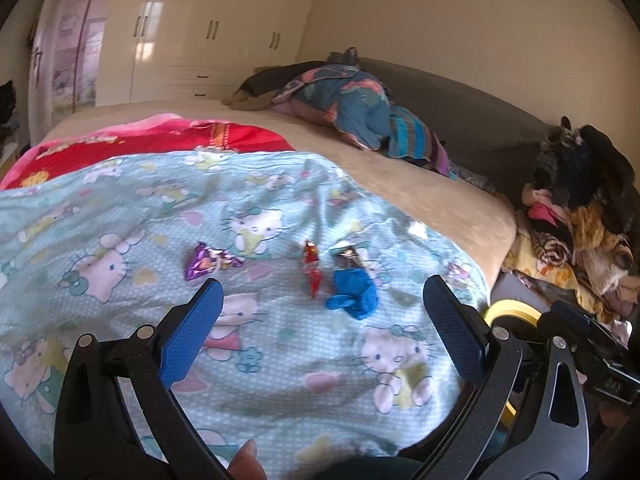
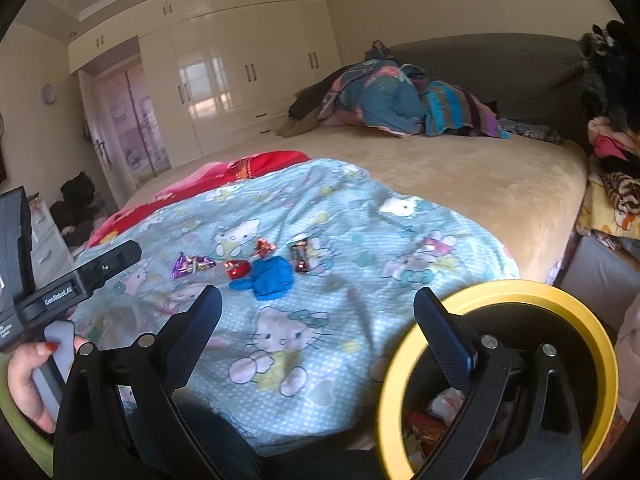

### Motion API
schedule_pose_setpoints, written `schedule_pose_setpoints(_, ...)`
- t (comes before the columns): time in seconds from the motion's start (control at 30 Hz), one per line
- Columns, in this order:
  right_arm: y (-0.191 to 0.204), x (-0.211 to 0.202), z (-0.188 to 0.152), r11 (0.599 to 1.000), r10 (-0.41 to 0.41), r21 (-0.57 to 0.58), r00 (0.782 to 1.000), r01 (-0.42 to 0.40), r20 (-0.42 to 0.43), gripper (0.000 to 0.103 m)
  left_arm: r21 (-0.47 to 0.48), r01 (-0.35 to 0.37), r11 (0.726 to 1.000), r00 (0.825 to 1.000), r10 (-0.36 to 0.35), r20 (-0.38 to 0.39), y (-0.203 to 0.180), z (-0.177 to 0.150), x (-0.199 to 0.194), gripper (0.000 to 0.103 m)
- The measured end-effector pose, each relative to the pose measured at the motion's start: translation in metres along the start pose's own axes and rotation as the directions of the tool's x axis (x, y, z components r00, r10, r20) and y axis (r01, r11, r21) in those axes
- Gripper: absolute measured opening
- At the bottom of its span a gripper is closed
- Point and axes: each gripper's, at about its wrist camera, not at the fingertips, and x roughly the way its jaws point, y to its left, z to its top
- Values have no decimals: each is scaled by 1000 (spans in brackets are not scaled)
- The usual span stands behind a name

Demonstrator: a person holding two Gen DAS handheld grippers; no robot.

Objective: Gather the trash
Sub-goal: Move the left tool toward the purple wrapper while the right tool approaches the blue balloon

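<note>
On a light-blue cartoon-cat blanket (image 1: 120, 216) lie several bits of trash: a purple wrapper (image 1: 208, 266), a red wrapper (image 1: 313, 268), a dark foil wrapper (image 1: 349, 258) and a crumpled blue glove (image 1: 354, 294). My left gripper (image 1: 322, 300) is open, its blue pads standing wide just short of the trash. In the right wrist view the same glove (image 2: 272, 278), purple wrapper (image 2: 190, 265) and red wrappers (image 2: 238, 269) lie ahead. My right gripper (image 2: 318, 300) is open and empty. Its right finger hangs over a yellow-rimmed bin (image 2: 560, 308) with wrappers inside.
The blanket lies on a beige bed (image 2: 480, 176), with a red blanket (image 1: 160, 140) behind it. Bundled clothes (image 1: 352, 104) sit near the grey headboard. A heap of clothes and toys (image 1: 580, 208) stands right of the bed. White wardrobes (image 2: 240, 68) line the far wall.
</note>
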Motion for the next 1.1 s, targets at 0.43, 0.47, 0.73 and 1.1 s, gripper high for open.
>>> schedule_pose_setpoints(0.43, 30, 85, 1, 998, 33, -52, 993, -39, -115, 94, -98, -70, 993, 997, 65, -51, 61, -5, 33, 92)
schedule_pose_setpoints(0.47, 31, 95, 2, 998, 37, -47, 991, -43, -126, 94, -103, -73, 992, 996, 68, -55, 64, -4, 36, 92)
schedule_pose_setpoints(0.73, 40, 152, 4, 998, 53, -35, 978, -61, -201, 88, -115, -113, 987, 989, 101, -110, 95, 5, 75, 79)
schedule_pose_setpoints(1.1, 34, 196, -5, 994, 113, 29, 955, -109, -274, 36, -128, -153, 980, 970, 124, -210, 119, 10, 136, 62)
